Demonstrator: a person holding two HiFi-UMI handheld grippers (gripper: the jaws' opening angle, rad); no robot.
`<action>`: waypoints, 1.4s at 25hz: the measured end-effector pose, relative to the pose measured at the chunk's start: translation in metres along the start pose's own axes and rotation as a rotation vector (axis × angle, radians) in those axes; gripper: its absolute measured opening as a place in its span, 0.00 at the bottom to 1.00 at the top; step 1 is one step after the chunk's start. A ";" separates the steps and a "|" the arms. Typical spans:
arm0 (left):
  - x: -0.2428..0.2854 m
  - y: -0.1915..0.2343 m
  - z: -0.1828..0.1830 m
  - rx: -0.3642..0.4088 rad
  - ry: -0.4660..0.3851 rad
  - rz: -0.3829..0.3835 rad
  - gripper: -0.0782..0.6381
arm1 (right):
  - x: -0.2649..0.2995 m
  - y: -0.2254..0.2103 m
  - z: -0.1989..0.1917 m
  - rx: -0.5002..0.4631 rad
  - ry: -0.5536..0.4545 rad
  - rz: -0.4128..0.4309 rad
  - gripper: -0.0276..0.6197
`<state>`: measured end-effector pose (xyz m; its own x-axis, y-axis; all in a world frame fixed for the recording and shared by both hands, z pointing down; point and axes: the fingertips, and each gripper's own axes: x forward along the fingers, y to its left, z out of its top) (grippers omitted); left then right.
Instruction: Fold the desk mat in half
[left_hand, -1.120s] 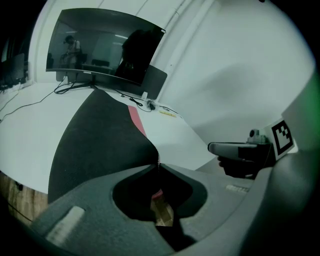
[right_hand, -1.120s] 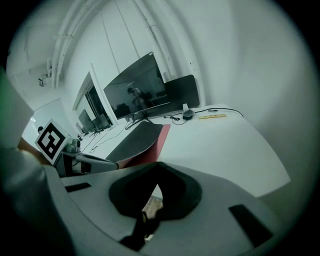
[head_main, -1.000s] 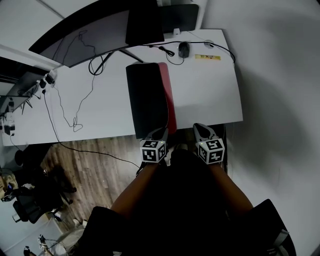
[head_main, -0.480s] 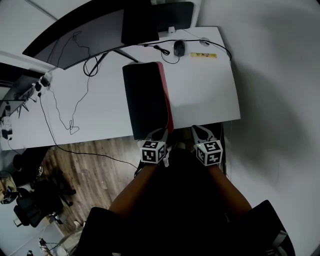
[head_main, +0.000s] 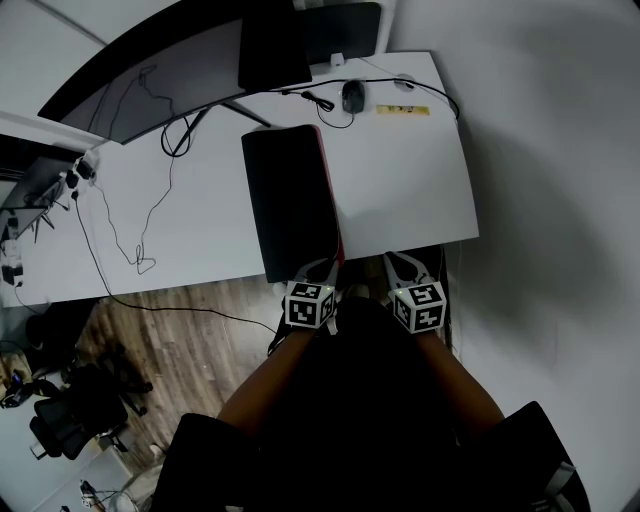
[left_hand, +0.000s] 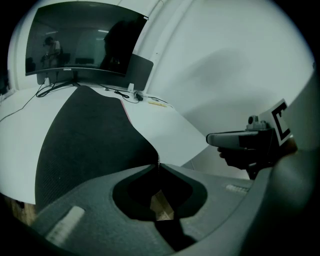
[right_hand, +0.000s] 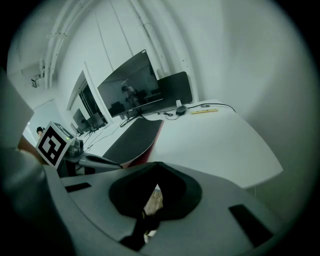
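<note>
Two grippers sit side by side at the desk's (head_main: 400, 190) near edge in the head view: L gripper (head_main: 320, 268) and, at its 3 o'clock and a little apart, R gripper (head_main: 406, 264).

The desk mat (head_main: 288, 195) lies folded on the white desk. Its black side is up, w/ a thin red strip showing along its right edge. It runs lengthwise from the desk's near edge toward 12 o'clock and stops short of the curved monitor (head_main: 150, 70).

L gripper: in the L gripper view the jaws are pressed together. The tips meet right at the mat's near right corner, and the black face spreads away at approx 11 o'clock beyond them. The mat's near edge is hidden behind the jaws.

R gripper: in the R gripper view the jaws are closed on themselves, tips touching. They point over bare desk to the right of the mat, and the mat and its red edge sit at approx 11 o'clock. L gripper shows there at 9 o'clock.

Other items in the head view:
- A mouse (head_main: 352, 96) sits at 12 o'clock past the mat's far end, near the desk's back edge.
- A yellow strip (head_main: 402, 110) lies at the mouse's 3 o'clock.
- Loose cables (head_main: 150, 200) trail across the desk at the mat's 9 o'clock.
- The wood floor (head_main: 180, 320) shows at 7 o'clock below the desk edge, w/ an office chair (head_main: 60, 420) farther toward that corner.
</note>
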<state>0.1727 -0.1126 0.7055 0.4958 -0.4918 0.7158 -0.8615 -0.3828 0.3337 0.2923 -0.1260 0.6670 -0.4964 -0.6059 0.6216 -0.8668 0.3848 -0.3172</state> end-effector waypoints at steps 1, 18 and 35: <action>0.001 0.000 -0.001 0.002 0.003 0.001 0.15 | 0.000 -0.001 0.000 -0.001 0.001 0.000 0.04; 0.019 0.010 -0.024 0.044 0.109 0.047 0.15 | 0.000 -0.013 0.005 -0.025 0.012 0.003 0.04; 0.033 0.002 -0.035 0.123 0.165 0.059 0.19 | -0.016 -0.027 -0.007 -0.005 0.015 -0.021 0.04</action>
<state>0.1832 -0.1025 0.7515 0.4112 -0.3852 0.8262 -0.8637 -0.4544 0.2180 0.3240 -0.1215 0.6705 -0.4777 -0.6031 0.6388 -0.8765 0.3760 -0.3005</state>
